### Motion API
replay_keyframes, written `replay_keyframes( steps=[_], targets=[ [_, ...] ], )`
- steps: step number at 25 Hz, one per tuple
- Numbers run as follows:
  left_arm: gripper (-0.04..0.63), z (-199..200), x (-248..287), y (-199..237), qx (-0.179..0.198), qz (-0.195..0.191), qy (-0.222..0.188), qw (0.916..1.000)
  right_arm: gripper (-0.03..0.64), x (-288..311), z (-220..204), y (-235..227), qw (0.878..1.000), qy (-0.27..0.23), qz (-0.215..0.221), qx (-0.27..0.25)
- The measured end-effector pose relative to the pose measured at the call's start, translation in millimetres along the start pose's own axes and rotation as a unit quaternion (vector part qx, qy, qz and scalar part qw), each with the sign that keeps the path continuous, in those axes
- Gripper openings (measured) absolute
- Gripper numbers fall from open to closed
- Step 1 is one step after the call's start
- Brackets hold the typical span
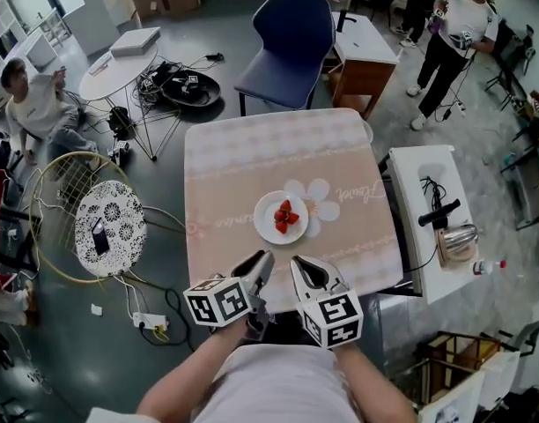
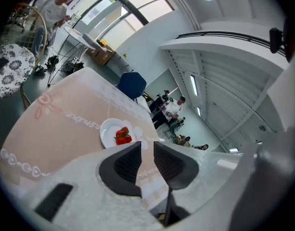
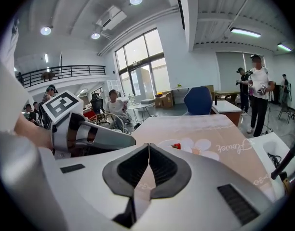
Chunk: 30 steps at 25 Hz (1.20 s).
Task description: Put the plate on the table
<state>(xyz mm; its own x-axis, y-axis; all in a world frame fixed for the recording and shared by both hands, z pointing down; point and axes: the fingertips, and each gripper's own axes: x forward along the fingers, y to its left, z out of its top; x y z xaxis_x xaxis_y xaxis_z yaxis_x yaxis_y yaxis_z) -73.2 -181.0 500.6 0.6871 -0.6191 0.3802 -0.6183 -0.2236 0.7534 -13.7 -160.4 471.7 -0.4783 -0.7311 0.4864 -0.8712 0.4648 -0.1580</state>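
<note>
Sitting at the upper left of the head view is a person beside a round white table. Lower down on the left stands a round patterned stool with a dark phone lying on it.

At bottom centre the left gripper hovers over the near edge of the table. In the left gripper view its jaws stand a narrow gap apart with nothing between them. The right gripper is just beside it, over the same edge. In the right gripper view its jaws are closed tip to tip on nothing.

The plate is already on the table, in the middle of the frame, just above the two grippers and clear of both. It is white and round, holds a few strawberries, and sits at the left of a white flower printed on the pink cloth. The left gripper view shows the same plate beyond its jaws.

Above the table is a blue chair. To the right stands a white side table with a black tool on it, and at the upper right a person is standing.
</note>
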Motion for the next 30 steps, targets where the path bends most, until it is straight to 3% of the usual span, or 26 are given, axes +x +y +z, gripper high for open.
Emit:
replay_keyframes(
  steps=[6,17,30],
  targets=[
    [0.052,4,-17,-38,0.098,-0.022,-0.009,0.9949,0.005,-23,13,11,1.000,-0.006,-0.010,-0.013],
    [0.020,-9,-27,-94,0.214,-0.027,-0.025,0.9761,0.005,-55,22,7,1.000,-0.027,0.001,-0.007],
    [0.006,-42,-51,-130,0.262,0.026,-0.067,0.9624,0.005,-108,7,14,0.997,-0.045,0.045,-0.031]
  ],
)
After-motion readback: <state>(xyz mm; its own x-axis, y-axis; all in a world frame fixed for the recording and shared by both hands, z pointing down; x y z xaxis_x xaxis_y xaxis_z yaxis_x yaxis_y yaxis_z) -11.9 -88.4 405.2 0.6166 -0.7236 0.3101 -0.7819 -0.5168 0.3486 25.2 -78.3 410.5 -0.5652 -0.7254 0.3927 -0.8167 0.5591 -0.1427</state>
